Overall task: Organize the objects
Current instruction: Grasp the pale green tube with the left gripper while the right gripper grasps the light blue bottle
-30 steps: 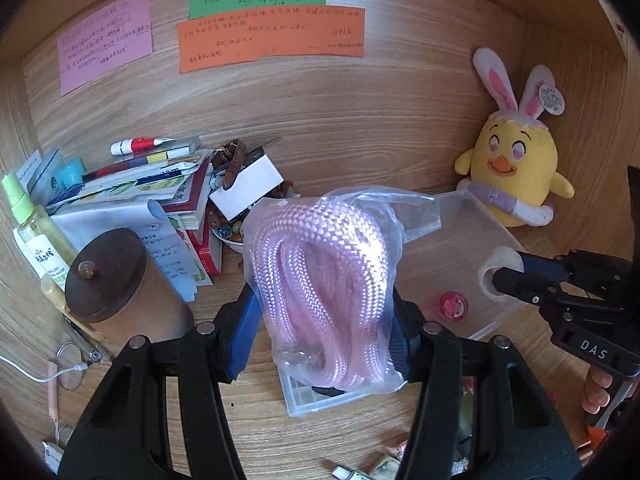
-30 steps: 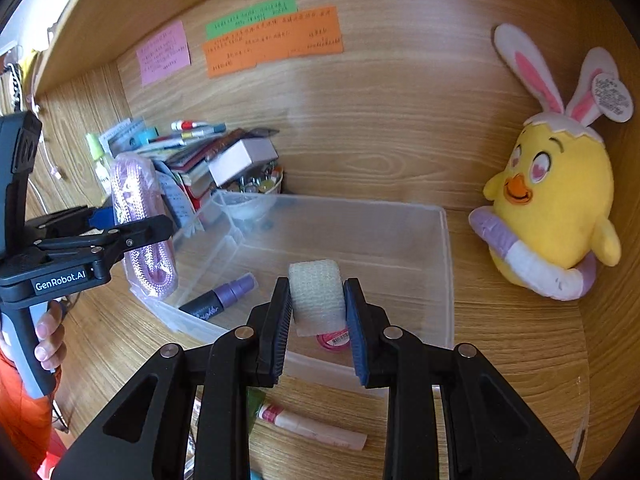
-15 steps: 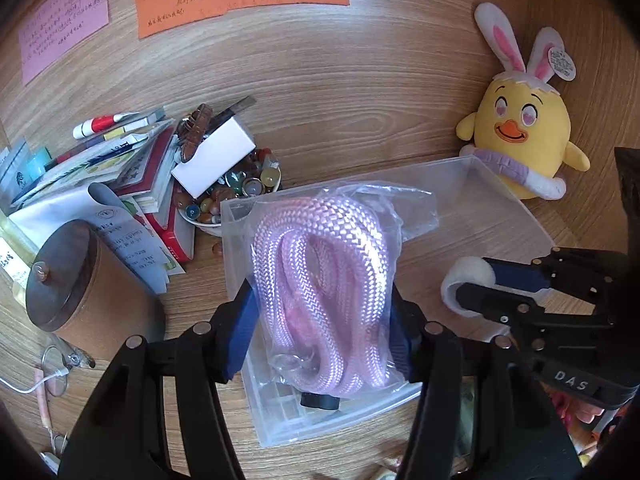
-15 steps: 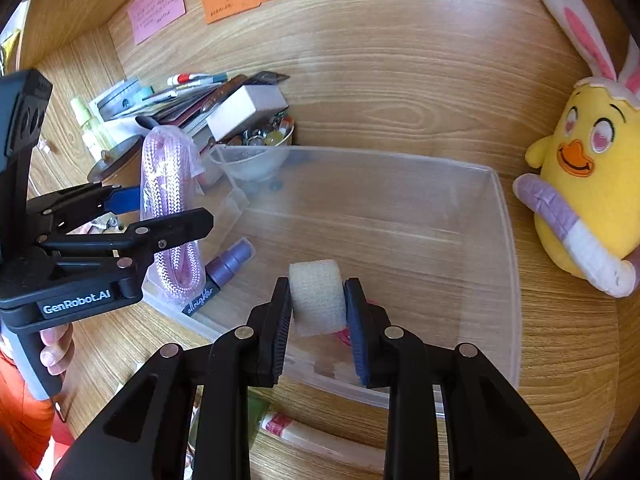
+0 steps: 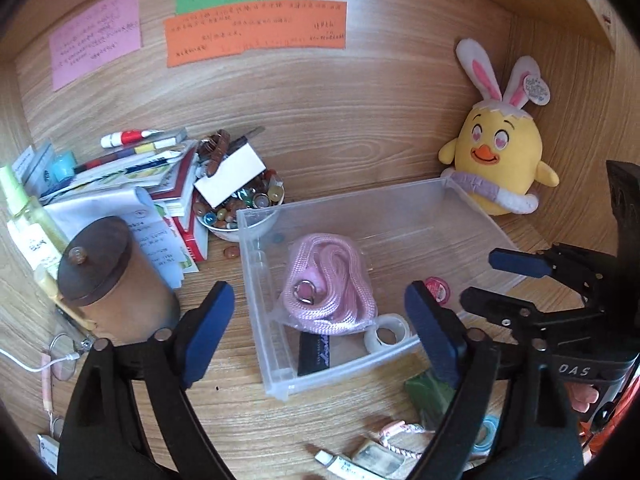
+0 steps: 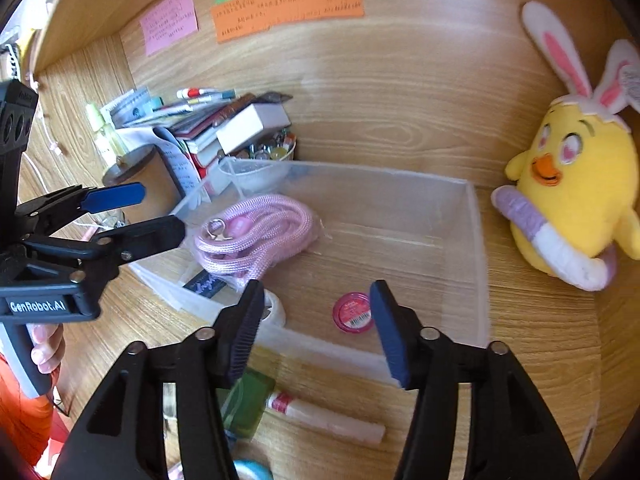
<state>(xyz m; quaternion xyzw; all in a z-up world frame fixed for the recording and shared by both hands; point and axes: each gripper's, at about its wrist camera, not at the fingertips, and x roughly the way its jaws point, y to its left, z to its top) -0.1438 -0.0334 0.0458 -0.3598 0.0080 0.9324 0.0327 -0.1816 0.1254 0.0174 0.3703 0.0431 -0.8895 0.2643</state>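
A clear plastic bin (image 5: 360,204) (image 6: 478,240) stands on the wooden desk. Inside it lie a bagged pink rope (image 5: 326,284) (image 6: 256,230), a white tape roll (image 5: 387,330) (image 6: 274,308), a small pink round tin (image 5: 438,290) (image 6: 353,312) and a dark purple tube (image 5: 314,354) (image 6: 204,284). My left gripper (image 5: 320,328) is open and empty above the bin's near left end. My right gripper (image 6: 316,328) is open and empty above the bin's near wall; it also shows in the left wrist view (image 5: 504,284).
A yellow bunny-eared plush (image 5: 500,160) (image 6: 576,192) sits right of the bin. A brown lidded canister (image 5: 108,280), a pile of books and pens (image 5: 132,168) and a bowl of beads (image 5: 240,208) crowd the left. A green packet (image 6: 244,404) and a white tube (image 6: 324,416) lie in front.
The left gripper opened and dropped the bagged pink rope into the bin. The right gripper opened and released the white tape roll into the bin's near corner. Both pulled back slightly.
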